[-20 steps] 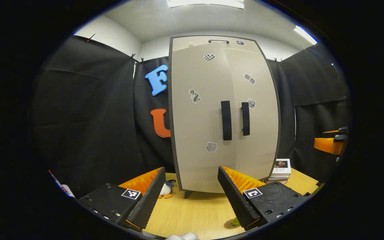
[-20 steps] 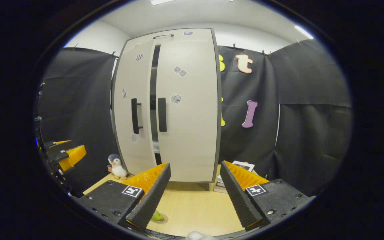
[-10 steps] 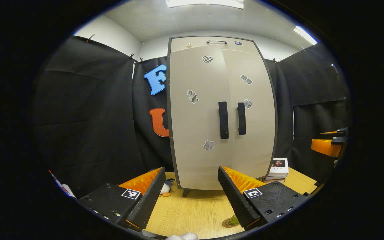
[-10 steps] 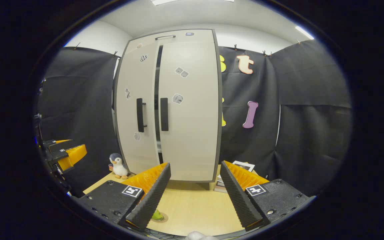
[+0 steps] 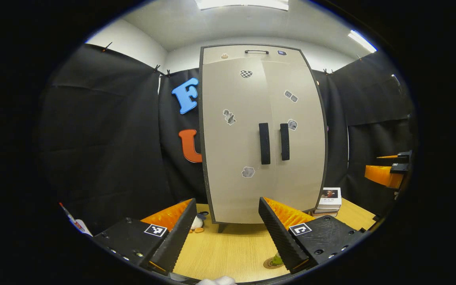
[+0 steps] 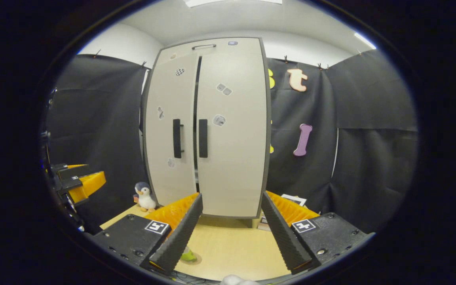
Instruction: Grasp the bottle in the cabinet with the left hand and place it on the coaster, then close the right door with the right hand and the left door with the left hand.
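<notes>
Left gripper view first: your left gripper has its fingers spread apart with nothing between them, and it sits back from the cabinet, which stands straight ahead on the far side of the table. The left door and right door look flush here, their tall handles running vertically side by side. The bottle stands low and near on the coaster, partly hidden by your right-hand finger. Your right gripper shows at the far right edge.

Right gripper view next: your right gripper is also apart and empty. From this angle a thin dark vertical gap shows between the doors, so the left door may not be fully home. It lies ahead and to the left, nearer your left gripper. The bottle sits near, behind your left-hand finger.
</notes>
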Demonstrator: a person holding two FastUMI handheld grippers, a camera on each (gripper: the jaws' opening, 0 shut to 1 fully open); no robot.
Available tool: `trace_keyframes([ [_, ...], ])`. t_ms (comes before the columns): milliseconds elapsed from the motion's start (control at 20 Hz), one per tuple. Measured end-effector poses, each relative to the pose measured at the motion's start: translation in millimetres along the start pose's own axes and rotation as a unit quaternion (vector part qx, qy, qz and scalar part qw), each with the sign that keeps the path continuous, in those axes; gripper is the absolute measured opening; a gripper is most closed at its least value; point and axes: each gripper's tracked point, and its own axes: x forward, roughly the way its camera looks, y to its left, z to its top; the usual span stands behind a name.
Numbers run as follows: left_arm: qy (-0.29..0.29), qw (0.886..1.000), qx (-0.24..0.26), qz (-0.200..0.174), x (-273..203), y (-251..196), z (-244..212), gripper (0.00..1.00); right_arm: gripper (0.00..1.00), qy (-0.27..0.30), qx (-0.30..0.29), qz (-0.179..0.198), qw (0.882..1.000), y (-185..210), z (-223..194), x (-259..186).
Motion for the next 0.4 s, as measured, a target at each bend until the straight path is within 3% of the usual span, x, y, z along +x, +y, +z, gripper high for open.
trace_keyframes([
  [50,0.000,1.000,-0.001,0.001,-1.9,0.1,0.4,0.96,0.94,-0.001,-0.001,0.002,1.000,0.5,0.6,-0.4],
  [400,0.005,1.000,0.002,0.013,-4.1,-3.9,1.3,0.96,0.98,-0.003,-0.005,0.015,1.000,-1.9,4.4,0.4],
])
